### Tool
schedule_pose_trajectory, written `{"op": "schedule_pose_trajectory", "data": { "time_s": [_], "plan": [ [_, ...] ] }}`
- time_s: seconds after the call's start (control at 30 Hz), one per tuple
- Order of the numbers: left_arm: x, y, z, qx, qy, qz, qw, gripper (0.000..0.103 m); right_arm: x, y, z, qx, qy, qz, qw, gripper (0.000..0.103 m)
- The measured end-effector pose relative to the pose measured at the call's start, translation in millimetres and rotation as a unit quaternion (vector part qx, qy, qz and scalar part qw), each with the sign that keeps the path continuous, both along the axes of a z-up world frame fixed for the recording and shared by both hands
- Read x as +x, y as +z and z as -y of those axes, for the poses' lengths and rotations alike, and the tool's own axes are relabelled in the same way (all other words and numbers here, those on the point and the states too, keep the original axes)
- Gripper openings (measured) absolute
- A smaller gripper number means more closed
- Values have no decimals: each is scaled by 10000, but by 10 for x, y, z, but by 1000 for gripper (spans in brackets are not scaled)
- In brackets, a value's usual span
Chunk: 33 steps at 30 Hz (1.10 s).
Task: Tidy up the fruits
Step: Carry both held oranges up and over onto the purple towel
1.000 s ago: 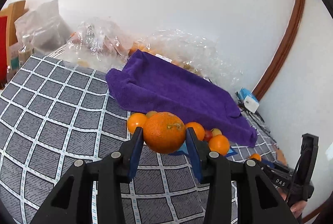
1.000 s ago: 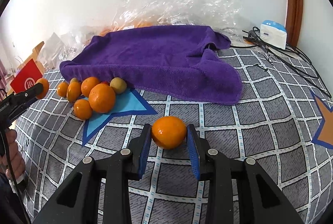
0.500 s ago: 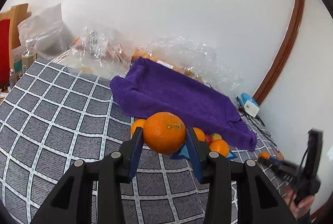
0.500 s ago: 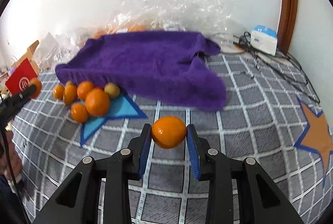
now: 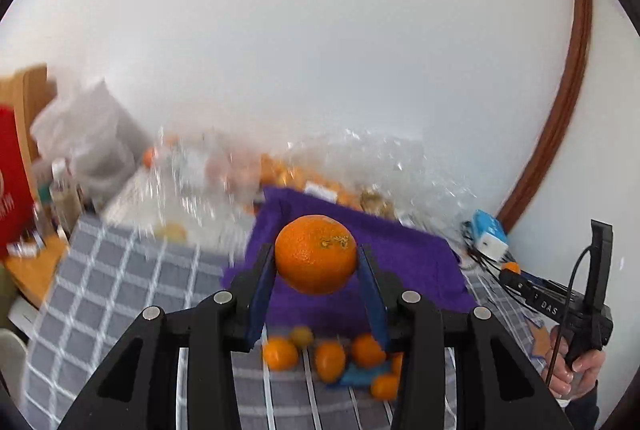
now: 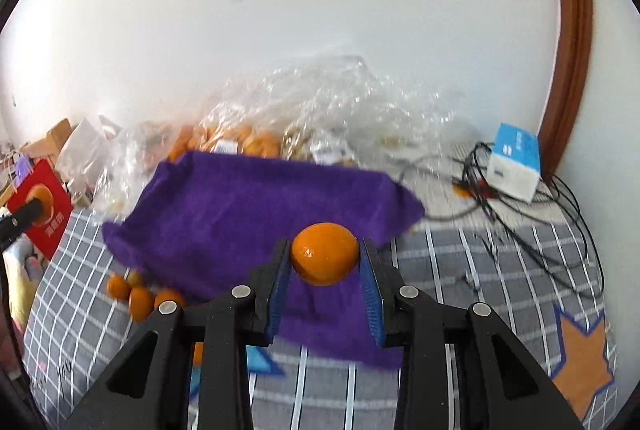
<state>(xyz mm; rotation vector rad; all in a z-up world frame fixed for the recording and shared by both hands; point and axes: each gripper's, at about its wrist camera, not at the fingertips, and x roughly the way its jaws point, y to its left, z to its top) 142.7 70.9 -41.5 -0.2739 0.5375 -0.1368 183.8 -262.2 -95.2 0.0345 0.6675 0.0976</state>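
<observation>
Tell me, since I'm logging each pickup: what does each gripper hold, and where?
The left gripper clamps a large orange by its sides. The right gripper clamps a smaller orange likewise.

2 oranges (image 5: 315, 253) (image 6: 324, 253) held aloft.

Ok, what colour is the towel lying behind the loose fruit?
Purple. The towel shows best in the right wrist view, spread over the grey checked cloth.
</observation>
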Motion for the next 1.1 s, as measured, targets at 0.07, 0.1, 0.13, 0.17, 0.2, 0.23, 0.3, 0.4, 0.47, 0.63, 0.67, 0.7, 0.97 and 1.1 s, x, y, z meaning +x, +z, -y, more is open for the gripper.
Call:
{"op": "schedule_pose_trajectory", "data": {
  "time_s": [0.07,0.1,0.13,0.17,0.2,0.23,0.3,0.4,0.47,0.63,0.67,0.7,0.97,1.1],
  "plan": [
    [166,105,54,90,31,70,9999,39,158,38,-5,-29,-44,30,10000,34],
    [230,129,79,155,62,77,9998,39,221,48,-4,-14,-59,45,10000,34],
    [290,141,100,203,86,78,9997,39,297,56,3,12,-80,56,10000,34],
    [349,146,130,239,106,91,9996,39,396,53,7,47,-101,46,9999,34],
    [443,141,162,275,123,82,9995,39,468,47,14,66,-117,33,9999,34],
    [511,133,191,304,133,55,9994,39,561,33,18,62,-158,16,9999,34],
    [685,85,252,357,134,-27,9993,39,695,8,31,75,-209,-20,9998,34],
    [910,-13,329,372,111,-165,9991,39,907,-12,50,215,-244,-76,9994,34],
    [1036,-83,375,309,77,-243,9992,39,1049,-26,51,278,-255,-189,9991,34],
    [1268,-251,467,309,5,-280,9991,39,1165,-122,-30,134,-203,-167,9996,34],
    [1318,-307,491,352,3,-322,9989,39,1180,-158,-39,130,-170,-186,9996,34],
    [1362,-370,510,373,-15,-377,9986,39,1219,-212,-58,105,-95,-251,9996,34],
    [1602,-751,558,657,-119,-926,9935,39,1462,-636,-81,-200,-54,-853,9961,34],
    [1706,-920,579,770,-111,-1266,9889,39,1510,-739,-49,-238,-107,-1051,9941,34]
  ]
}}
